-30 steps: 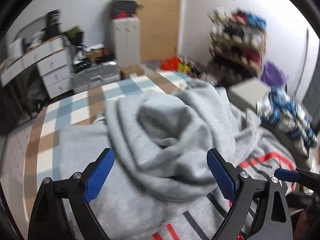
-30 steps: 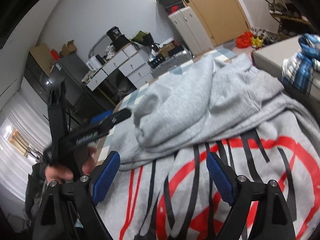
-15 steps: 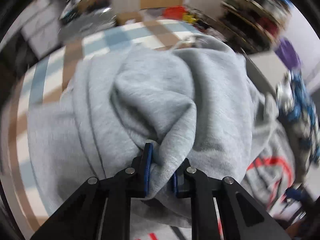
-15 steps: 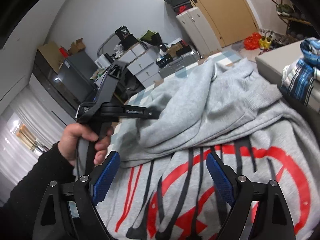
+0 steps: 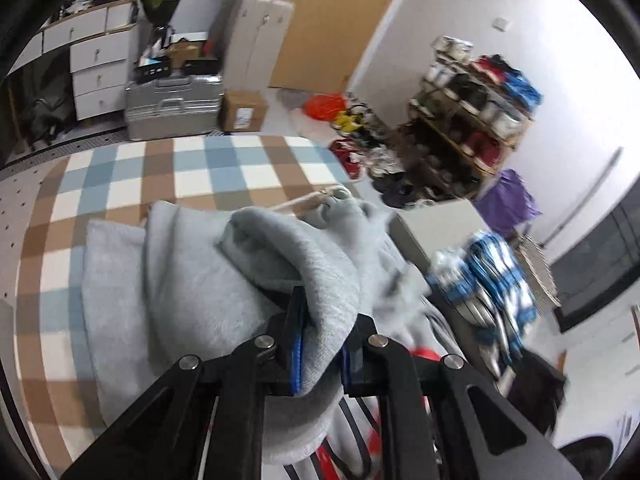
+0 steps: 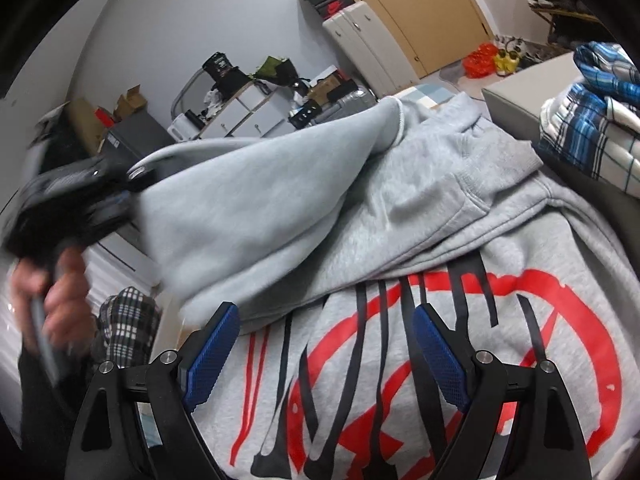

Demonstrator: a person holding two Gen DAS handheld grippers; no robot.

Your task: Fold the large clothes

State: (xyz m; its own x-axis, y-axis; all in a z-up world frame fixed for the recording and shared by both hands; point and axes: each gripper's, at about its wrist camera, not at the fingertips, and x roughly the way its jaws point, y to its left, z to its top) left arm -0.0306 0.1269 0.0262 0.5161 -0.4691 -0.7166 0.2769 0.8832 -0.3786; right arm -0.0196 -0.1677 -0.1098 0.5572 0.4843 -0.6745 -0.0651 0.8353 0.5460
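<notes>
Checked blue, brown and white surface (image 5: 192, 168) under a rumpled grey hoodie (image 5: 192, 280) (red-and-black print).

Even indoor light, fisheye-bent edges, motion blur at sides.

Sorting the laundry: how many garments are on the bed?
2 visible: a grey printed hoodie spread on the checked bed, and folded blue plaid clothing at the right edge. Others may be hidden.

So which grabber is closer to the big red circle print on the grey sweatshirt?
Right. The right gripper hovers open directly over the red circle print. The left gripper is off to the side, clamped on a fold of the grey sweatshirt.
</notes>
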